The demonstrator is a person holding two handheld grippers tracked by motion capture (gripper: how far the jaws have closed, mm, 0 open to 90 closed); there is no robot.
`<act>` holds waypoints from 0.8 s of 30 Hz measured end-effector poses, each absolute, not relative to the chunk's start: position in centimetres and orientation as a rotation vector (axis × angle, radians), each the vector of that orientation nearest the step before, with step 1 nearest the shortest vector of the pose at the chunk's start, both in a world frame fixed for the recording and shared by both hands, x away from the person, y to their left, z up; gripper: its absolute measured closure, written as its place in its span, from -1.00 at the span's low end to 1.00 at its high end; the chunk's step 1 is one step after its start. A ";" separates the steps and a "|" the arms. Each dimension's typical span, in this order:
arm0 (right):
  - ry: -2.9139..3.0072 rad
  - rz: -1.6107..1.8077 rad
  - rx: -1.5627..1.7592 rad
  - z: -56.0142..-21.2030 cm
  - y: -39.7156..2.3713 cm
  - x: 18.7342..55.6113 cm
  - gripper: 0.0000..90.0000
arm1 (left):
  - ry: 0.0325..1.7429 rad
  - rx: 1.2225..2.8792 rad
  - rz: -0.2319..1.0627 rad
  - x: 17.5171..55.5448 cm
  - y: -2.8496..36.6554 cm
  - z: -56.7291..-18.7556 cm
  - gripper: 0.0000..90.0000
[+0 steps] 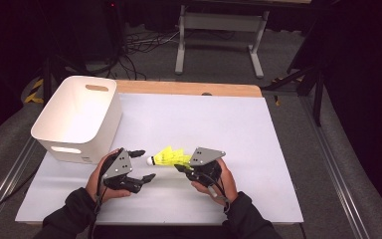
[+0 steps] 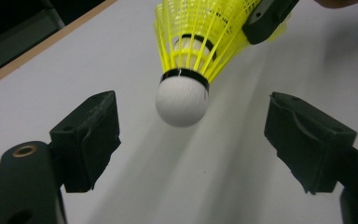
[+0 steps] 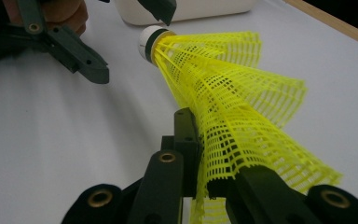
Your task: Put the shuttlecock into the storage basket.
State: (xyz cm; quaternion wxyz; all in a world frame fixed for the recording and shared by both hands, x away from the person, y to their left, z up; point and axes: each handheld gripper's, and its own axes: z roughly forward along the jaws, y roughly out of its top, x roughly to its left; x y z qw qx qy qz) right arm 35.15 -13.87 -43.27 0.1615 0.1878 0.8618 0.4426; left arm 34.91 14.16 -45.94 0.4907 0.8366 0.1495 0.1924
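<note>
Your right claw (image 1: pixel 180 168) is pinching the yellow skirt of a shuttlecock (image 1: pixel 168 157) and holds it clear of the white surface (image 1: pixel 258 149), its white cork tip (image 2: pixel 182 100) pointing toward your left claw (image 1: pixel 145 165). Your left claw is spread, its jaws standing on either side of the cork tip without touching it. A white bin (image 1: pixel 77 117) sits on the surface just beyond your left hand (image 1: pixel 102 181).

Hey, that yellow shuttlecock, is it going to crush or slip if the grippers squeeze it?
The shuttlecock looks light. Its open mesh skirt probably flexes; it already bunches where the right gripper pinches it. The rounded white cork seems firmer, though it could slip between pads.
</note>
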 end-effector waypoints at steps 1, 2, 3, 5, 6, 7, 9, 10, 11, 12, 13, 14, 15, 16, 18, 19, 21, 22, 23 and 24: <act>2.463 1.253 0.530 -43.3 -13.8 35.1 0.93 | 0.366 2.035 0.460 35.0 14.0 -46.0 -0.52; 2.472 1.246 0.520 -43.3 -13.7 35.1 0.93 | 0.360 2.040 0.455 35.2 13.8 -46.0 -0.51; 2.483 1.235 0.507 -43.4 -13.6 35.0 0.93 | 0.361 2.043 0.448 35.2 13.7 -46.0 -0.49; 2.495 1.209 0.485 -43.4 -13.4 34.9 0.93 | 0.362 2.055 0.438 35.4 13.4 -46.1 -0.45; 2.503 1.197 0.471 -43.5 -13.3 34.8 0.93 | 0.363 2.060 0.434 35.5 13.2 -46.1 -0.45; 2.506 1.185 0.463 -43.5 -13.2 34.8 0.92 | 0.364 2.069 0.433 35.6 13.1 -46.2 -0.45; 2.514 1.156 0.439 -43.6 -12.9 34.7 0.92 | 0.362 2.081 0.433 35.8 12.8 -46.3 -0.40; 2.515 1.149 0.433 -43.6 -12.9 34.6 0.92 | 0.362 2.090 0.428 35.9 12.7 -46.3 -0.37; 2.519 1.137 0.425 -43.7 -12.8 34.6 0.92 | 0.365 2.090 0.425 35.9 12.6 -46.4 -0.35; 2.522 1.134 0.420 -43.7 -12.7 34.6 0.92 | 0.365 2.097 0.411 36.1 12.4 -46.5 -0.34; 2.526 1.119 0.405 -43.7 -12.6 34.5 0.92 | 0.361 2.110 0.407 36.2 12.3 -46.6 -0.29; 2.527 1.102 0.390 -43.7 -12.5 34.4 0.92 | 0.362 2.116 0.400 36.2 12.1 -46.6 -0.27; 2.528 1.091 0.379 -43.6 -12.5 34.4 0.92 | 0.357 2.126 0.389 36.3 12.0 -46.7 -0.24; 2.532 1.086 0.370 -43.6 -12.4 34.3 0.91 | 0.351 2.141 0.386 36.4 11.8 -46.8 -0.22; 2.536 1.069 0.353 -43.6 -12.3 34.2 0.91 | 0.342 2.163 0.378 36.5 11.5 -47.0 -0.21; 2.536 1.069 0.353 -43.6 -12.3 34.2 0.91 | 0.342 2.163 0.378 36.5 11.5 -47.0 -0.19; 2.541 1.055 0.332 -43.4 -12.2 34.2 0.91 | 0.325 2.195 0.369 36.5 10.9 -47.2 -0.16; 2.545 1.054 0.332 -43.4 -12.2 34.1 0.90 | 0.325 2.195 0.369 36.5 10.9 -47.2 -0.16; 2.544 1.050 0.331 -43.4 -12.2 34.1 0.90 | 0.312 2.212 0.370 36.6 10.6 -47.3 -0.14; 2.545 1.044 0.327 -43.3 -12.2 34.1 0.90 | 0.308 2.216 0.373 36.6 10.5 -47.3 -0.10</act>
